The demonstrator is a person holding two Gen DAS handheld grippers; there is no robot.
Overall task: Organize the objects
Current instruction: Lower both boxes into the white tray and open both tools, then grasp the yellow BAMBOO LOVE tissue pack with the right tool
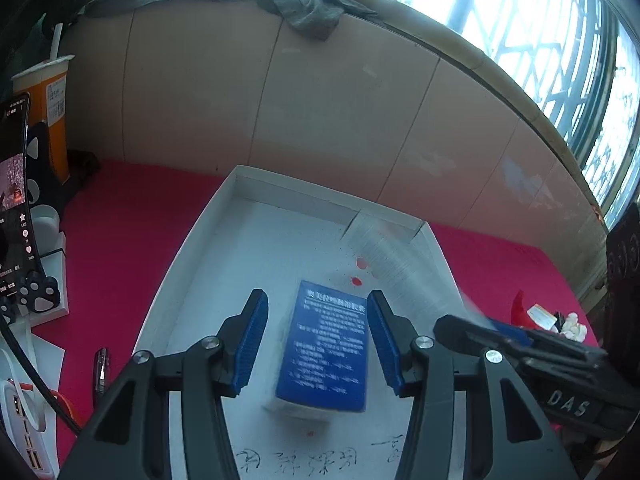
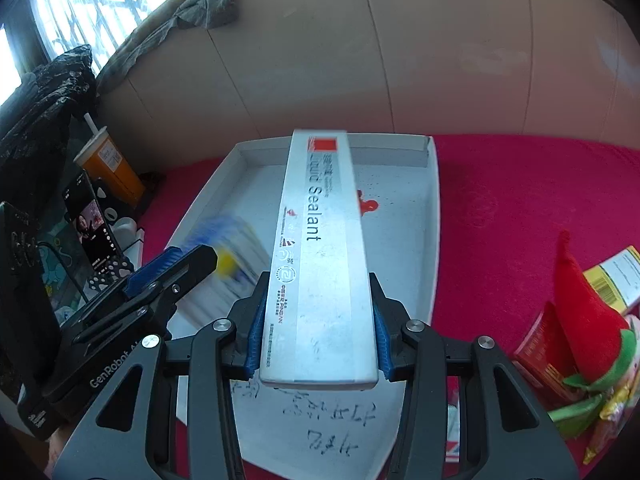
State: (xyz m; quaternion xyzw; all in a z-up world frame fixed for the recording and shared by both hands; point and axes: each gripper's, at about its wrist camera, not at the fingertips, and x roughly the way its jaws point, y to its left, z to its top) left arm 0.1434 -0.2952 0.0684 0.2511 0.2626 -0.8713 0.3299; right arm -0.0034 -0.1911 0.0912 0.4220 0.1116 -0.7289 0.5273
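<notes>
A white tray [image 1: 240, 260] [image 2: 400, 240] lies on a red cloth. In it lies a blue medicine box [image 1: 326, 348] with white print. My left gripper [image 1: 317, 296] hangs over that box with its blue pads [image 1: 256, 336] on either side, a gap showing at each pad, so it is open. In the right wrist view the blue box [image 2: 224, 240] is a blur just past the left gripper [image 2: 192, 258]. My right gripper [image 2: 318, 280] is shut on a long white "Liquid Sealant" box [image 2: 320, 240], held lengthwise above the tray. From the left wrist view this sealant box [image 1: 384, 256] is a pale blur ahead of the right gripper [image 1: 460, 324].
An orange drink cup [image 1: 44, 108] with a straw, a phone on a stand [image 1: 14, 200], a power strip [image 1: 24, 432] and a pen [image 1: 101, 372] crowd the left side. A red plush toy [image 2: 580, 312] and food packets [image 2: 616, 276] lie right of the tray. A beige wall [image 1: 320, 120] stands behind.
</notes>
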